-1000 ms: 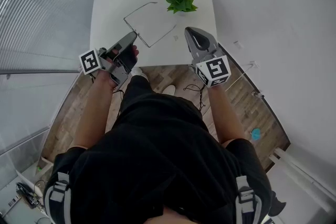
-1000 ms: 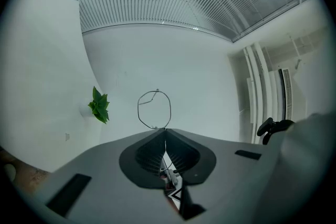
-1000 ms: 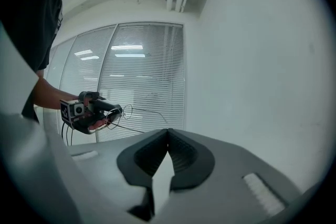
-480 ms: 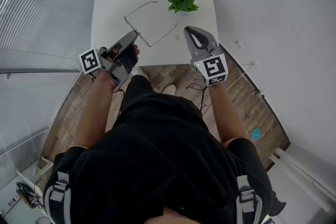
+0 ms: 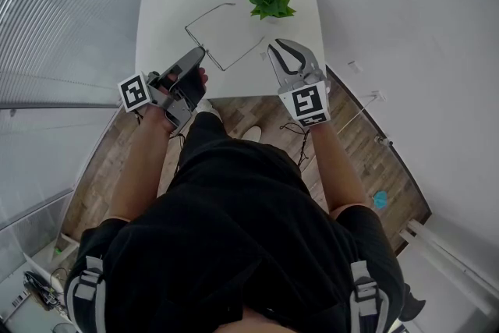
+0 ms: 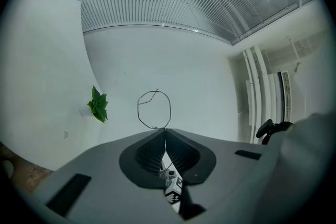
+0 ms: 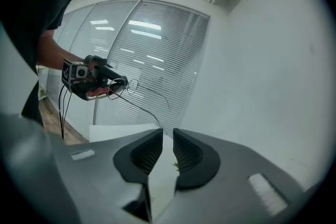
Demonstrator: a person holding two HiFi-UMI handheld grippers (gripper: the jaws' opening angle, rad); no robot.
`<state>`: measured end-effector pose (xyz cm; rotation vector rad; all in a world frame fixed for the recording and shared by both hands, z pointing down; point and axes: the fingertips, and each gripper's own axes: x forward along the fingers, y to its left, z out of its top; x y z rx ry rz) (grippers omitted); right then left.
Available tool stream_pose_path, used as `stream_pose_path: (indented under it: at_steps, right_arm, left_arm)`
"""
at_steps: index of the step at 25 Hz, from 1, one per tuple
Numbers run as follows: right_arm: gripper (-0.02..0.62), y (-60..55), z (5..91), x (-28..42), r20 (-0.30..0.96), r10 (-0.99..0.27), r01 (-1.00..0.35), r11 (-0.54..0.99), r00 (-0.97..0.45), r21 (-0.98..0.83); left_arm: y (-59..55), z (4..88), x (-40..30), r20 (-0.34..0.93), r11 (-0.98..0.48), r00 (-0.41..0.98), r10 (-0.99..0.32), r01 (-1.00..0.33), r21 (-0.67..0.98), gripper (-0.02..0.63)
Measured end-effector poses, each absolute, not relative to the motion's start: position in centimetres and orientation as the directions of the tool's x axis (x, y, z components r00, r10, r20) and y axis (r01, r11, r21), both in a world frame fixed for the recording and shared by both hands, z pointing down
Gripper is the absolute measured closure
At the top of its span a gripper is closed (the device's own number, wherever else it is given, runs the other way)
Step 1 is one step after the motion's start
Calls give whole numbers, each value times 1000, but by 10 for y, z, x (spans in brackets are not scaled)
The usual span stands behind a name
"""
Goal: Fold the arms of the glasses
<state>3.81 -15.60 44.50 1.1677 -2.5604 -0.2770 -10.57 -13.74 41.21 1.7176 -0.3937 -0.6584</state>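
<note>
Evidently the left tool (image 5: 199,53) pinches the glasses (image 5: 204,48) steady above the bench (image 5: 156,12) at upper centre, so the empty right tool (image 5: 281,47), its jaws opening, can presumably fold an arm.

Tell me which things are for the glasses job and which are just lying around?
For the job: thin wire-rimmed glasses, clamped in left gripper; right gripper, jaws opening, empty.
Just there: small green leafy plant; white square table.

The left gripper (image 6: 161,132) has its jaws pressed together on the thin glasses (image 6: 154,109); a green plant (image 6: 98,105) stands at left.
</note>
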Motion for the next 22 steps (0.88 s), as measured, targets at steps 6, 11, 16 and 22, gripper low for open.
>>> stream_pose_path:
  at_steps: [6, 11, 16, 22]
  right_arm:
    - [517, -157, 453, 31, 237, -773, -654, 627, -588, 424]
    - [517, -157, 456, 24, 253, -778, -622, 617, -575, 482]
    - [515, -160, 458, 23, 273, -790, -598, 600, -549, 532]
    - [515, -163, 460, 23, 263, -824, -540, 536, -502, 649]
  left_arm:
    - [-137, 412, -107, -220, -249, 778, -588, 85, 965, 595]
    - [-137, 411, -109, -220, -246, 776, -591, 86, 965, 595]
    - [-136, 409, -109, -223, -245, 775, -591, 91, 965, 595]
    - [-136, 410, -106, -224, -240, 775, -590, 97, 966, 595]
